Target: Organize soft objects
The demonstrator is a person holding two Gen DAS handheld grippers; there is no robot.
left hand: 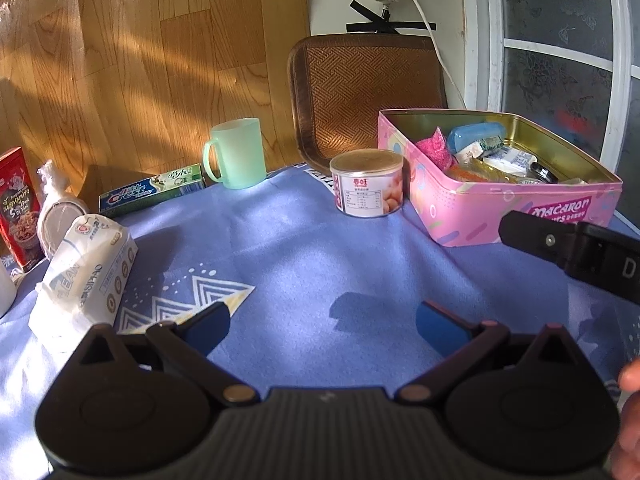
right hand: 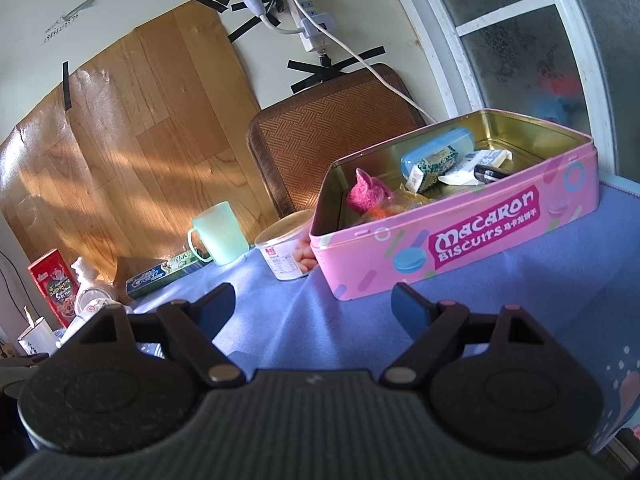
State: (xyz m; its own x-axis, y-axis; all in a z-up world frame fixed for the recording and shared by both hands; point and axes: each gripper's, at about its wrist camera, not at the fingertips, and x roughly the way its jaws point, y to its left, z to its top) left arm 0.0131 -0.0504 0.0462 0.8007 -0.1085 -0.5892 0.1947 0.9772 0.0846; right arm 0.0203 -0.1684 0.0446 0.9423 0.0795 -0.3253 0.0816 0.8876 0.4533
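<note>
A pink Macaron Biscuits tin (left hand: 520, 216) (right hand: 460, 252) stands open at the right of the blue cloth. It holds a pink fuzzy cloth (left hand: 434, 146) (right hand: 366, 194), a blue case (left hand: 476, 134) (right hand: 436, 152) and several small packets. A white soft pack of tissues (left hand: 86, 276) lies at the left. My left gripper (left hand: 322, 326) is open and empty above the cloth. My right gripper (right hand: 314, 308) is open and empty in front of the tin; part of it shows in the left wrist view (left hand: 572, 256).
A can (left hand: 368, 188) (right hand: 288, 254) stands beside the tin. A green mug (left hand: 236, 152) (right hand: 218, 234), a Crest toothpaste box (left hand: 152, 194) (right hand: 160, 276), a red snack box (left hand: 20, 208) (right hand: 54, 284) and a bagged round item (left hand: 60, 208) sit at the back left. A woven chair back (left hand: 368, 92) stands behind.
</note>
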